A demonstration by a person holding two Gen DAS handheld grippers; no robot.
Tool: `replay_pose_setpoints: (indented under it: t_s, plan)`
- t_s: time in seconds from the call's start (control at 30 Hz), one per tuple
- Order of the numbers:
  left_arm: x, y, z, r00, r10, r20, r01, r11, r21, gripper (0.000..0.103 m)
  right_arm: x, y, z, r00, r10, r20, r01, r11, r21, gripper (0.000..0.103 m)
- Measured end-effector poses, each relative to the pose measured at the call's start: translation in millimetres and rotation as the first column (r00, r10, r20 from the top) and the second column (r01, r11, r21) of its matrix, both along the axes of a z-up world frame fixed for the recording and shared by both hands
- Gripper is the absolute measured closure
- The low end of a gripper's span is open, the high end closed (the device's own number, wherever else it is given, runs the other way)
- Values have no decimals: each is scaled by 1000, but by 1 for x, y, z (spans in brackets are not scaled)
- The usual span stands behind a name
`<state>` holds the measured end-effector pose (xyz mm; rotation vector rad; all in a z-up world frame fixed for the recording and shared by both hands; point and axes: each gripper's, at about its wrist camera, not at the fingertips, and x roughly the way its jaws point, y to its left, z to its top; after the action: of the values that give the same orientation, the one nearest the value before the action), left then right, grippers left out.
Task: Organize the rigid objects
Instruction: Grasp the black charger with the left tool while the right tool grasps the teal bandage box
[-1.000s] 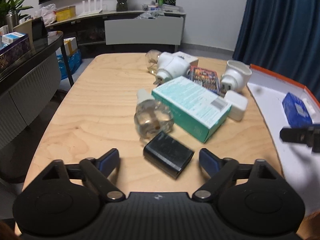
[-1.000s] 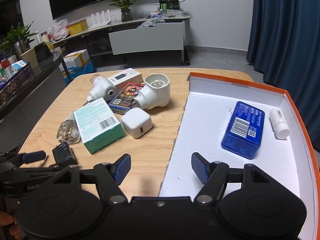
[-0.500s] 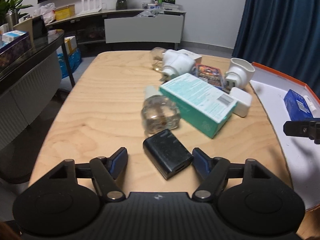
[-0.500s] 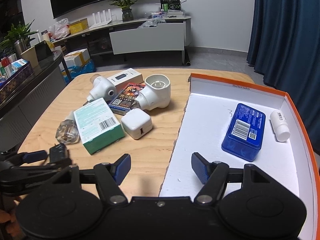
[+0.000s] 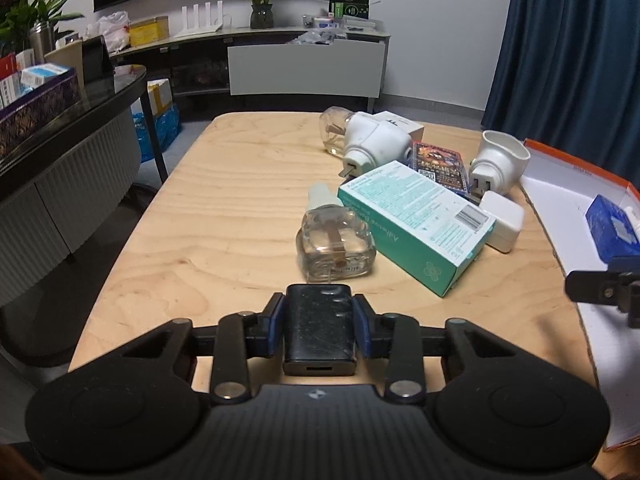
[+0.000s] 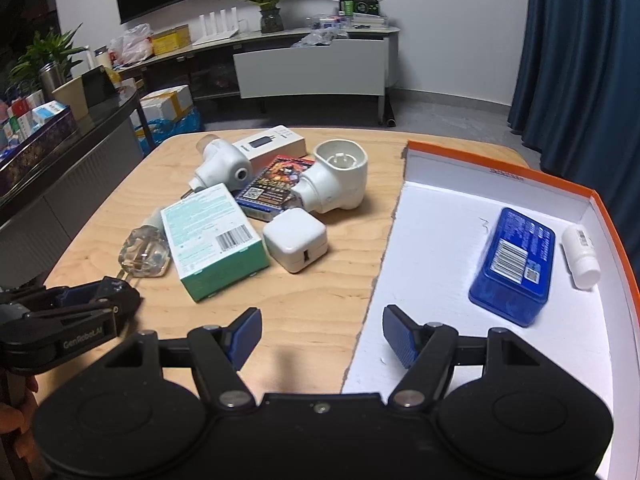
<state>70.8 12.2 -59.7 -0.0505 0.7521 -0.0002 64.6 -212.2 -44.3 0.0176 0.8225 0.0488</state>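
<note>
A black block-shaped charger (image 5: pixel 320 332) sits clamped between the blue pads of my left gripper (image 5: pixel 319 320), which is shut on it near the table's front edge. The same gripper (image 6: pixel 80 312) shows at the lower left of the right wrist view. My right gripper (image 6: pixel 322 334) stands open with nothing between its fingers, over the seam between the wooden table (image 6: pixel 312 312) and the orange-rimmed white box (image 6: pixel 500 172). Inside that box lie a blue tin (image 6: pixel 514 266) and a small white bottle (image 6: pixel 582 256).
On the table lie a green carton (image 5: pixel 416 220), a clear glass refill bottle (image 5: pixel 334 246), a white cube charger (image 5: pixel 502 220), two white plug-in units (image 5: pixel 376 144) (image 5: pixel 500 162), a colourful card pack (image 5: pixel 440 164) and a white carton (image 5: pixel 400 126). A dark counter (image 5: pixel 60 120) runs along the left.
My left gripper closed from wide open onto the black charger, which turned from askew to straight between the pads. The right gripper stayed open and still.
</note>
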Motion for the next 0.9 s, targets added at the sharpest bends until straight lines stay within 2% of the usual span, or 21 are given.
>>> replay_pose_setpoints:
  t_s: [0.1, 0.23, 0.33, 0.53, 0.7, 0.77, 0.9]
  plan:
    - [-2, 5, 1, 1000, 9, -1, -9, 1000, -24, 67, 5, 3, -1, 1000, 30, 4, -30, 1000, 10, 23]
    - [-3, 10, 5, 1000, 23, 8, -23, 999, -42, 67, 18, 16, 3, 989, 144, 23, -144, 990, 6, 23]
    - [-3, 13, 8, 999, 39, 9, -39, 998, -58, 67, 33, 34, 6, 969, 244, 36, -243, 970, -22, 23]
    - [-3, 21, 12, 998, 61, 12, -60, 996, -70, 67, 71, 66, 2, 930, 368, 2, -367, 927, -75, 23]
    - [1, 28, 12, 997, 76, 19, -75, 994, -78, 67, 96, 82, -12, 909, 413, -60, -417, 902, -112, 20]
    - [2, 30, 11, 997, 82, 16, -81, 994, -79, 67, 103, 87, -17, 904, 422, -73, -428, 893, -138, 15]
    - [6, 31, 10, 996, 86, 11, -84, 993, -80, 67, 115, 92, -31, 907, 403, -123, -417, 900, -128, 14]
